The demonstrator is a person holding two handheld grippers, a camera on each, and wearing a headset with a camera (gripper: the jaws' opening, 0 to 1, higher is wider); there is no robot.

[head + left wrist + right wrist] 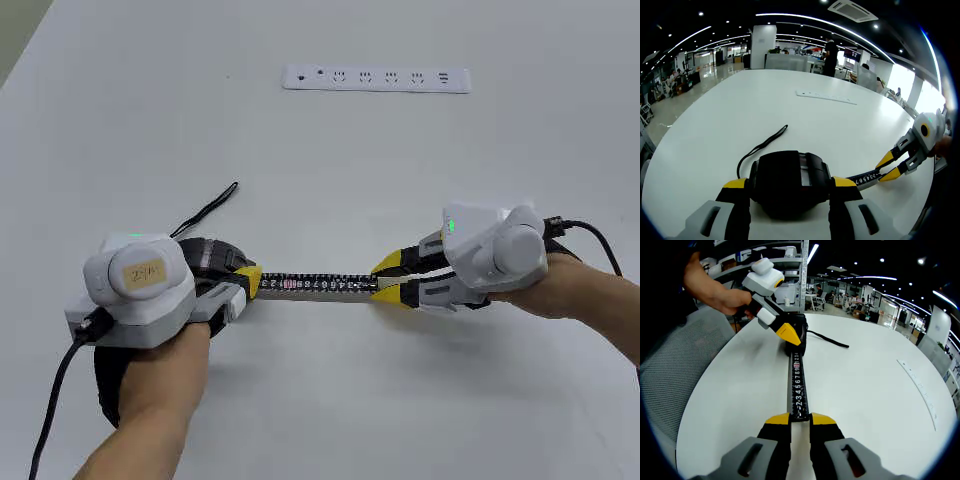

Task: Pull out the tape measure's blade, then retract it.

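**A:** Who has hold of what?

**B:** On the left, the left claw (245, 283) grips the tape measure (787, 180), one jaw on each side of its black case. The case sits on the white surface (400, 170), near the person. On the right, the right claw (392, 279) is pinched narrow on the tip of the blade (318, 284).

**A:** And the step in hand?

**B:** I'd judge it the pull-out, with only a short stretch drawn. The left claw should pin the case flat. The right should draw off to the right, in line with the blade and low over the surface. Any twist could kink the blade or work it out of the pinch. On the return, guiding it back seems safer than letting it snap.

**A:** How does the thing look?

**B:** The case is chunky and black, with a thin black strap (205, 212) trailing to its far side. The blade is dark with white numerals and runs straight between the claws. A white power strip (376, 78) lies at the far side, well apart.
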